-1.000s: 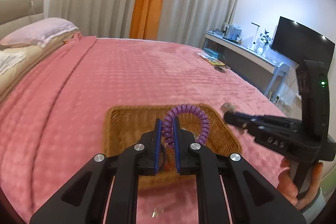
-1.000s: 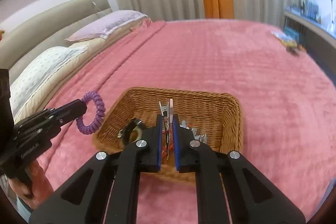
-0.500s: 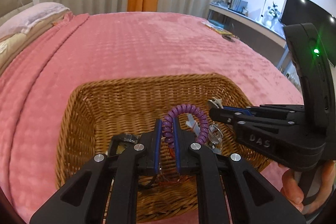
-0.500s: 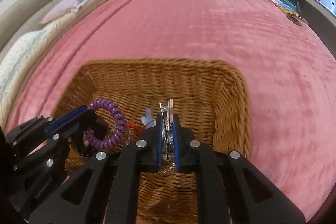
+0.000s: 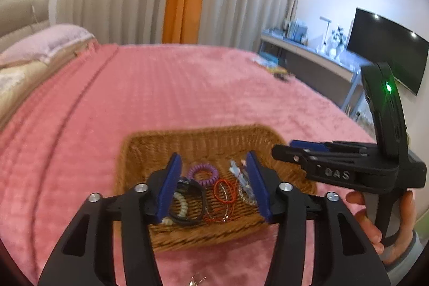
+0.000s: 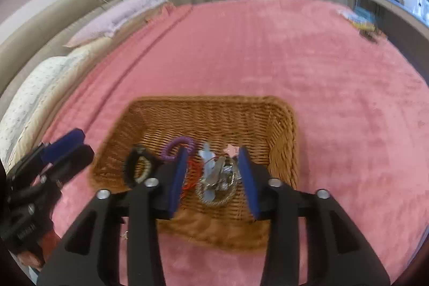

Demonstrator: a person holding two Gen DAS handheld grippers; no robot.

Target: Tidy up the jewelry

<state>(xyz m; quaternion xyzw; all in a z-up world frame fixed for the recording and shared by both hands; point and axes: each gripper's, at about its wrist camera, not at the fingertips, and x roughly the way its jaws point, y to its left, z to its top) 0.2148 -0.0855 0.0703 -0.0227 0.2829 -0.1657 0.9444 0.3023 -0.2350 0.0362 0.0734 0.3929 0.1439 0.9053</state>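
1. Both hand-held grippers hang over a wicker basket (image 6: 284,125) on a pink bedspread (image 6: 295,50), each spread wide and gripping nothing. The left gripper (image 5: 213,185) has its blue pads far apart, and so does the right gripper (image 6: 211,177).

2. The jewelry lies in the basket, straight ahead of and below both sets of fingers. A purple coil hair tie (image 5: 202,174) rests just beyond the left gripper's tips, with a black band (image 5: 199,193) and pale beaded bracelet (image 5: 182,203) toward its left pad and a red cord (image 5: 225,190) nearer the middle.

3. The wide spread reads as a release: with nothing between the pads and everything on the wicker floor, the sorting looks largely done.

4. The right wrist view shows what the left barely catches: a heap of silver clips and chain (image 6: 218,178) directly between the right gripper's pads, topped by a small pink star (image 6: 232,149).

5. The left wrist view alone shows the person's hand (image 5: 375,219) on the right gripper's handle, its green light (image 5: 388,88) lit, and one small metallic piece (image 5: 197,279) on the bedspread short of the basket, possibly not yet gathered.
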